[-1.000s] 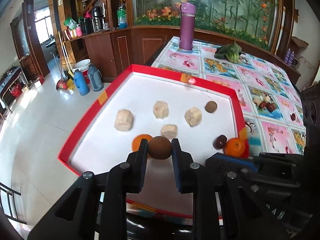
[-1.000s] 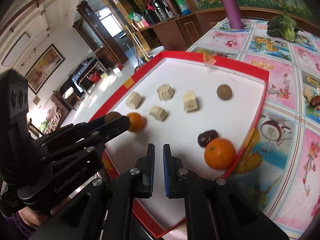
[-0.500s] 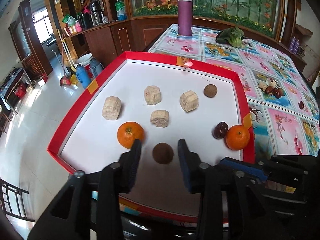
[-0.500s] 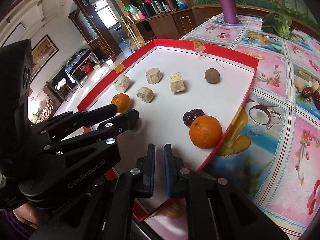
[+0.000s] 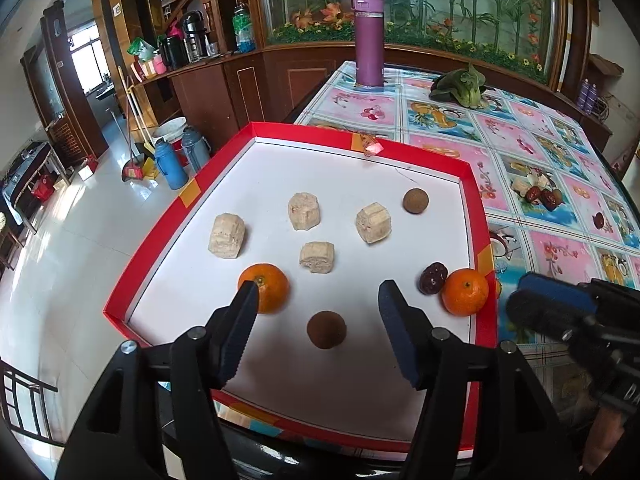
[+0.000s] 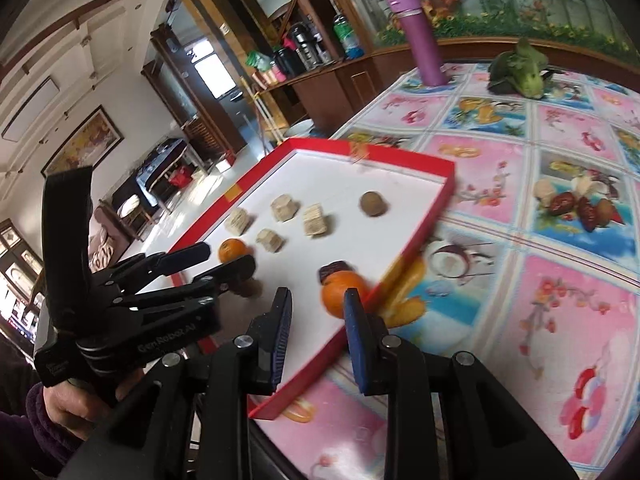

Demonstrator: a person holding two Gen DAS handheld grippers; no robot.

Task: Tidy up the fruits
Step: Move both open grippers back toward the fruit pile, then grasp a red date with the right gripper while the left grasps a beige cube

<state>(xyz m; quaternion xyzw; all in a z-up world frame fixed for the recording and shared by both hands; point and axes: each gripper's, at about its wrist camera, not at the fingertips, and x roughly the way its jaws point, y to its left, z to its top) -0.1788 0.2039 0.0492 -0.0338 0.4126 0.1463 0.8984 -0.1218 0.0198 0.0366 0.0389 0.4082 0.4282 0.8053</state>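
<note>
A red-rimmed white tray (image 5: 476,208) holds several pale cut fruit chunks (image 5: 226,236), two oranges (image 5: 265,288) (image 5: 465,292), a dark date (image 5: 433,277) and two brown round fruits (image 5: 326,329) (image 5: 415,201). My left gripper (image 5: 318,300) is open just above the near brown fruit, which lies free on the tray. My right gripper (image 6: 316,305) is open near the tray's right rim, with the right orange (image 6: 340,288) just beyond its fingertips. Loose dates and fruit pieces (image 6: 576,204) lie on the tablecloth.
A purple flask (image 5: 369,38) and a green vegetable (image 5: 460,85) stand at the table's far end. The floral tablecloth (image 6: 568,312) stretches to the right. A hand in a purple sleeve (image 6: 52,412) holds the left gripper. Floor and thermoses (image 5: 172,160) lie left of the table.
My left gripper let go of the brown fruit onto the tray and drew back, open wide. My right gripper opened and swung right toward the orange by the tray rim.
</note>
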